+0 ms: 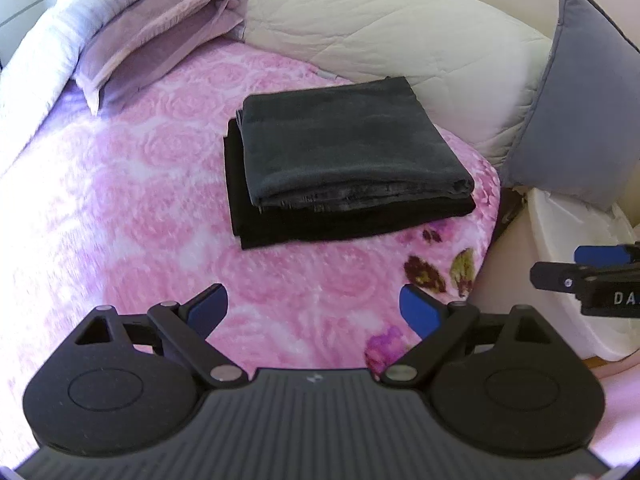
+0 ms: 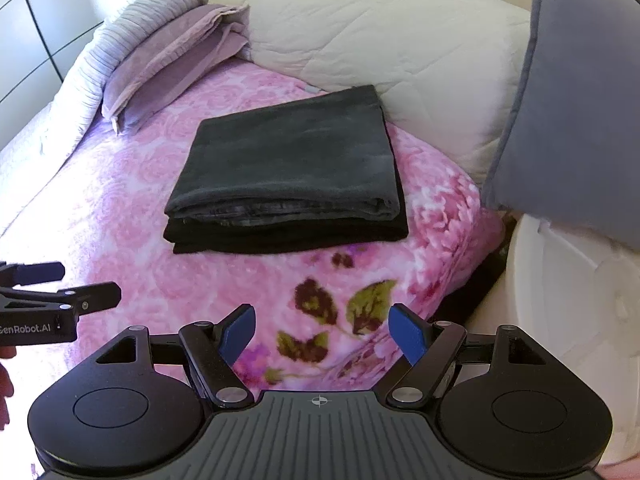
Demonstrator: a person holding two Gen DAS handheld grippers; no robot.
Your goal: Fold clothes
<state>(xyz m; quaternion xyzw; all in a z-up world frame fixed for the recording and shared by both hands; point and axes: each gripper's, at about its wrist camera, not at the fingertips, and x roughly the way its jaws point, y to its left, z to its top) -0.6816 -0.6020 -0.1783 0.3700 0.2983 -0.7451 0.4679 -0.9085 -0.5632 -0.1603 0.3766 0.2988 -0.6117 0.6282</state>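
A dark grey folded cloth lies on top of a black folded cloth on the pink rose-patterned blanket; the same stack shows in the right wrist view, grey cloth over black cloth. My left gripper hovers over the blanket short of the stack, jaws wide open, nothing between them. My right gripper also stands open and empty, above the blanket's flowered corner. Each gripper appears at the edge of the other's view: the right gripper and the left gripper.
A cream quilted duvet lies behind the stack. Folded lilac and striped bedding sits at the back left. A grey cushion leans at the right above a white container beside the bed.
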